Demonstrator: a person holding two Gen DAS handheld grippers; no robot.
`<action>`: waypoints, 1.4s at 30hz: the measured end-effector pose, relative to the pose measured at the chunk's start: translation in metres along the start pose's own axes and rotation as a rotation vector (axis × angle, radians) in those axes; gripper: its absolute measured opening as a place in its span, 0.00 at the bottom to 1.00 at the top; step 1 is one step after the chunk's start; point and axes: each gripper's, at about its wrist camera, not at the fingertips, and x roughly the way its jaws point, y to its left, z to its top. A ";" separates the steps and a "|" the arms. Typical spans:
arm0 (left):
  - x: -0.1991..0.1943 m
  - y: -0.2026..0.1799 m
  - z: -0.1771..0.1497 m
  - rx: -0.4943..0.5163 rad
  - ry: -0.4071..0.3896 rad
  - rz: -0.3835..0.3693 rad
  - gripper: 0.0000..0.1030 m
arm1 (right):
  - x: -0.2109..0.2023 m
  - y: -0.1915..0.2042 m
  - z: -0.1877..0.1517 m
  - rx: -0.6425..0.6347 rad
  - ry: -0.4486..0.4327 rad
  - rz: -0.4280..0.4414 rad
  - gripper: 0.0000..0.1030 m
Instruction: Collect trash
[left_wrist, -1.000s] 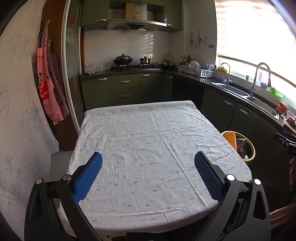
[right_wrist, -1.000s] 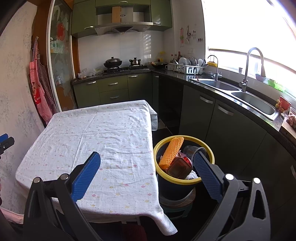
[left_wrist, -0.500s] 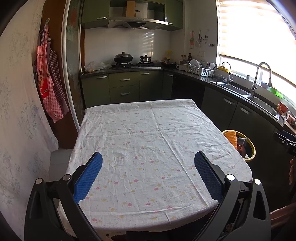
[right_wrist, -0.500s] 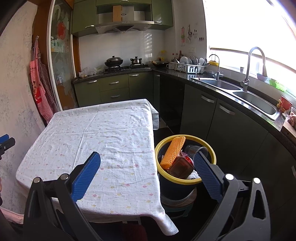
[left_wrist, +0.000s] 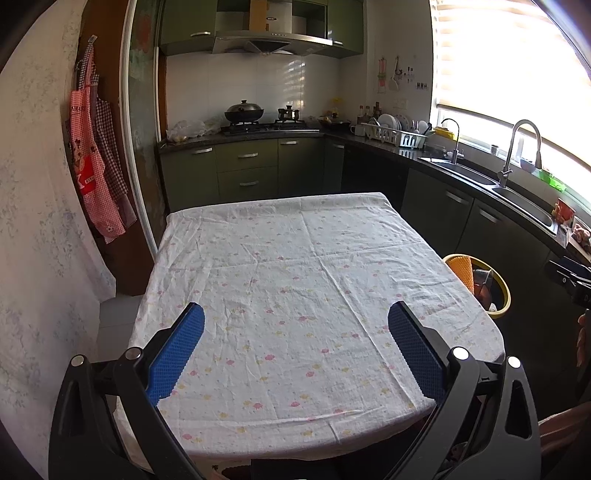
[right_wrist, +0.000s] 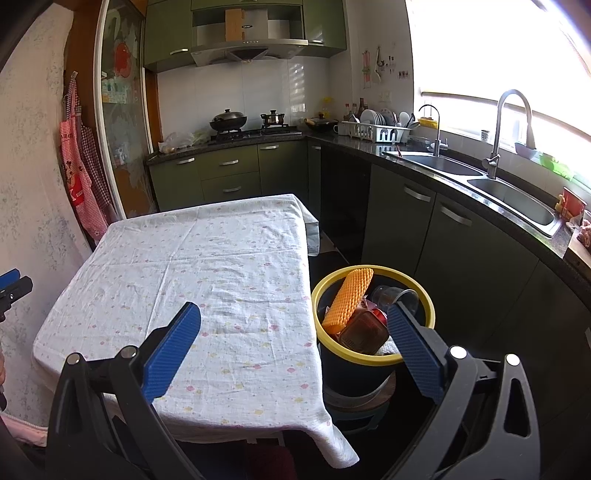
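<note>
Now both claws, left (left_wrist: 295, 345) and right (right_wrist: 293, 341), gape empty; orange mesh roll (right_wrist: 347, 301) leans upward-right in yellow-rimmed bin (right_wrist: 426, 301)

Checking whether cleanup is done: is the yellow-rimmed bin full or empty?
Nearly full: the trash bin holds an orange mesh sleeve, a brown container and a clear cup up to its rim.

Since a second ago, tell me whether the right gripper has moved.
Yes, slightly. In the right wrist view the yellow-rimmed bin and tablecloth sit a little higher against the right gripper, whose open jaws are unchanged, so it drifted or tilted slightly.
</note>
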 end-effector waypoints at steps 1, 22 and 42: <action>0.000 0.000 0.000 0.000 0.000 0.000 0.95 | 0.000 0.000 0.000 0.000 0.000 0.001 0.93; 0.004 0.000 -0.003 0.003 0.009 0.004 0.95 | 0.000 0.000 0.001 0.001 0.001 0.001 0.93; 0.044 0.003 -0.005 -0.015 0.083 -0.021 0.95 | 0.027 0.011 0.009 -0.015 0.043 0.009 0.93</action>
